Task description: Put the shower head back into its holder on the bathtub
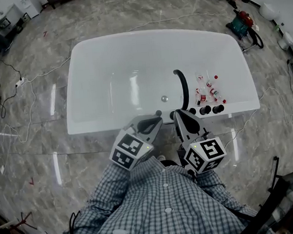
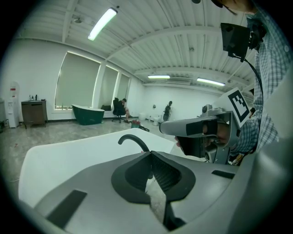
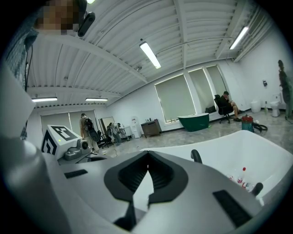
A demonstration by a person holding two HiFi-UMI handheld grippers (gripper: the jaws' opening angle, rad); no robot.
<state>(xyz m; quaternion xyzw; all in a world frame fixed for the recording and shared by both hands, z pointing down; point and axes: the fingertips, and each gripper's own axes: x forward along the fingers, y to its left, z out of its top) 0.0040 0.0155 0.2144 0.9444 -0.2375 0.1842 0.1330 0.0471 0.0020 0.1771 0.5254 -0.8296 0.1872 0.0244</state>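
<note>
Lengthwise, the bathtub [image 1: 154,34] runs left to right, spout [image 1: 183,88] arching inward.

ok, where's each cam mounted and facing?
Head view: on the head, steeply down at the bathtub; shirt, left gripper, right gripper show.
Left gripper view: on left gripper, across the bathtub; own shut jaws, right gripper at right.
Right gripper view: on right gripper, across the bathtub; own jaws, left gripper's cube.
Shared: bathtub, black spout.
</note>
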